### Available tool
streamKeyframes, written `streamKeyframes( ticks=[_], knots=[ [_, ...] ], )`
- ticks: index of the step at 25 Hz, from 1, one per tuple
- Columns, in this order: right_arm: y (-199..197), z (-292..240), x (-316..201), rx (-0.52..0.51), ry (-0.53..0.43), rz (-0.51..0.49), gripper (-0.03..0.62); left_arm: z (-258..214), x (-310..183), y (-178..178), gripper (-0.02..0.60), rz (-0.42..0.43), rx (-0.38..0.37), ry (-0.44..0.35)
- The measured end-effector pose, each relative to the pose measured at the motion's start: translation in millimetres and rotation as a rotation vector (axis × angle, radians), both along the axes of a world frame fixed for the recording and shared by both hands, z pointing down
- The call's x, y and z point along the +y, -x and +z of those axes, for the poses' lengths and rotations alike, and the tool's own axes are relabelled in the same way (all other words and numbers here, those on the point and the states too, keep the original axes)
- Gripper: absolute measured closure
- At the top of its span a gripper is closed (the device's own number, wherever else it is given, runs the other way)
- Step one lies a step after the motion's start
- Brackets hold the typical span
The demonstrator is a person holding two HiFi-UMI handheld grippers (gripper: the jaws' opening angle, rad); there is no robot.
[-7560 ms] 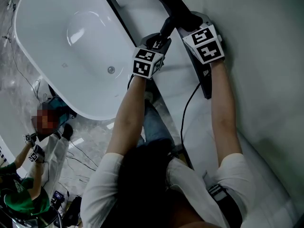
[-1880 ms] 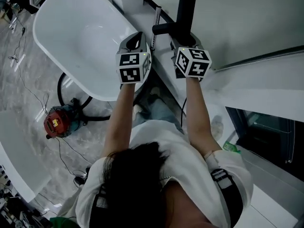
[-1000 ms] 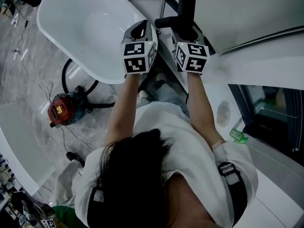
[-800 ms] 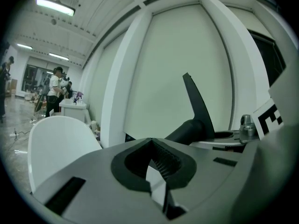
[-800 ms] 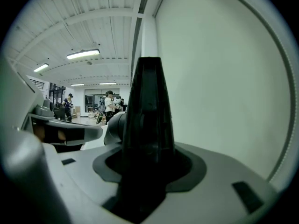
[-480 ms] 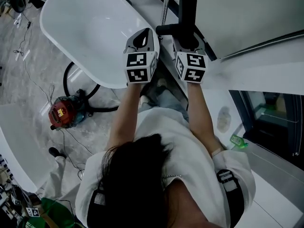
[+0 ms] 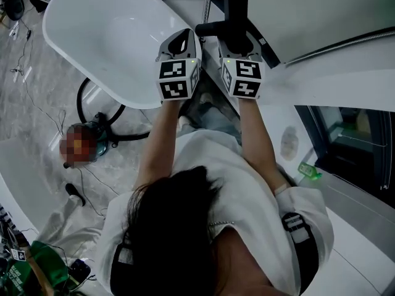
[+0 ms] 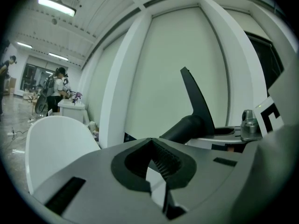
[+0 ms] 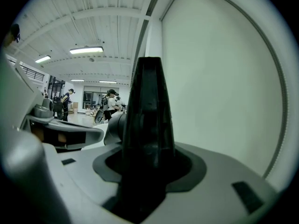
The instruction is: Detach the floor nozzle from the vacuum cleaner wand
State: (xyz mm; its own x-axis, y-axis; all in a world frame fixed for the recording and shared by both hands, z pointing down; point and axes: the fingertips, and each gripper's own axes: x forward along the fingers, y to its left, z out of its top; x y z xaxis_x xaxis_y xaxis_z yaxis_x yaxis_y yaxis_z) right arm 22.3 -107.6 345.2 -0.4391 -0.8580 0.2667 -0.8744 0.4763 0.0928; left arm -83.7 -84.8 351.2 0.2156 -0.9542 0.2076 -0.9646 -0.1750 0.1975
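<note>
Two tongs are held up side by side over a grey marble-look floor [image 7: 31,116], right by a big white oval bathtub [image 7: 92,36]. The right tongs [image 9: 148,162] are clamped on the black plastic floor nozzle [image 7: 235,8], which stands up in front of a pale white wall panel [image 9: 219,78]. The left tongs [image 8: 152,146] are squeezed together with nothing in them, just beside the nozzle. A long ceiling strip light [image 8: 56,7] glows overhead, and a few people stand far back. The only print visible is the black-and-white square markers on the tongs' cubes.
</note>
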Motion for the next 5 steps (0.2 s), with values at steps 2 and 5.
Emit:
streamKeyframes(
  ticks=[2, 5],
  knots=[
    [0, -1, -1, -0.002, -0.003, 0.004, 0.375, 0, -1, 0, 0.580, 0.002, -0.007, 0.002],
    [-1, 11, 12, -0.003, 0.029, 0.017, 0.375, 13, 11, -2, 0.579, 0.013, -0.022, 0.040]
  ],
)
